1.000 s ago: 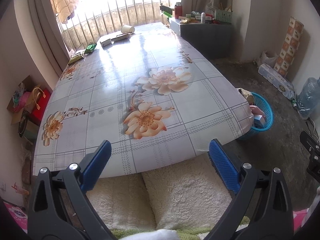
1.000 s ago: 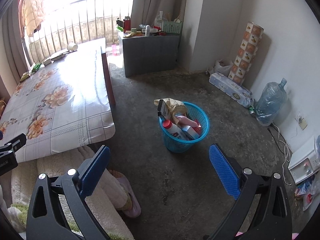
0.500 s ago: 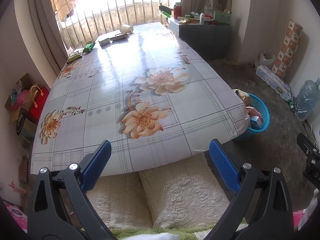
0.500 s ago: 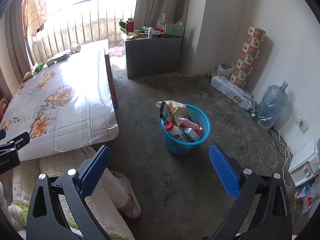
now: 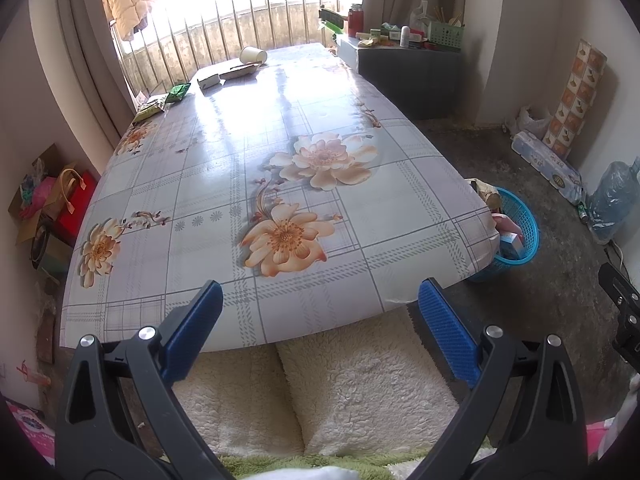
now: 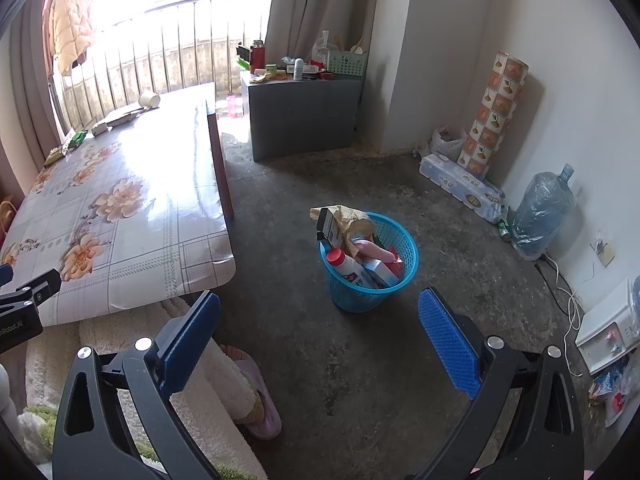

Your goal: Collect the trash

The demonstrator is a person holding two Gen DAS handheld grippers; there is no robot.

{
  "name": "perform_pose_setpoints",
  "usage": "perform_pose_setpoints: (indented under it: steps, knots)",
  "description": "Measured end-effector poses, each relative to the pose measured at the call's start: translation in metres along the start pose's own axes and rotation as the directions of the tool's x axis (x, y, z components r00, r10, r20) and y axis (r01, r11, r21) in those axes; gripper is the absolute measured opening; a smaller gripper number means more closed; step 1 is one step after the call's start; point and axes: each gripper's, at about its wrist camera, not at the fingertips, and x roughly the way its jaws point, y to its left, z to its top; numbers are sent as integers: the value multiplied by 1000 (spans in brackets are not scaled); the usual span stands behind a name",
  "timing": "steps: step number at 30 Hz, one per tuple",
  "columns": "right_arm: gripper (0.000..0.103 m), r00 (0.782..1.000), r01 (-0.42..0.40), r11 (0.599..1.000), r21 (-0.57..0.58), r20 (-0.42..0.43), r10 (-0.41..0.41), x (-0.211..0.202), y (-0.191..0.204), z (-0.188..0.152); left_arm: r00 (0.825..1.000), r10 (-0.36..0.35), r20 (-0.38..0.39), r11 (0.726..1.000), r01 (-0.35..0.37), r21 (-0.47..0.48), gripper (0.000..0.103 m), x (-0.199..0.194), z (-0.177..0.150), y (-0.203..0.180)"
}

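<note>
A blue plastic basket (image 6: 370,276) stands on the concrete floor, holding a crumpled paper bag, a white bottle with a red cap and small boxes; its rim (image 5: 524,232) peeks out beyond the table corner in the left wrist view. At the far end of the floral table (image 5: 248,168) lie a tipped paper cup (image 5: 253,55), a flat box (image 5: 209,80) and green wrappers (image 5: 178,92). My left gripper (image 5: 320,312) is open and empty above the table's near edge. My right gripper (image 6: 320,320) is open and empty, short of the basket.
A cream fleece cushion (image 5: 344,384) lies below the table's near edge, with a pink slipper (image 6: 260,408) beside it. A grey cabinet (image 6: 304,112) with clutter stands at the back. A water jug (image 6: 540,212), tissue packs (image 6: 464,188) and cables line the right wall.
Both grippers have drawn back and risen slightly, so the table and basket look a little farther off. Both stay open and empty.
</note>
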Motion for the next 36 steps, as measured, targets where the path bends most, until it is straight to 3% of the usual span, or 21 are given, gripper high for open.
perform_pose_setpoints:
  steps: [36]
  knots:
    - [96, 1000, -2, 1000, 3, -4, 2, 1, -3, 0, 1000, -12, -18, 1000, 12, -8, 94, 3, 0, -4]
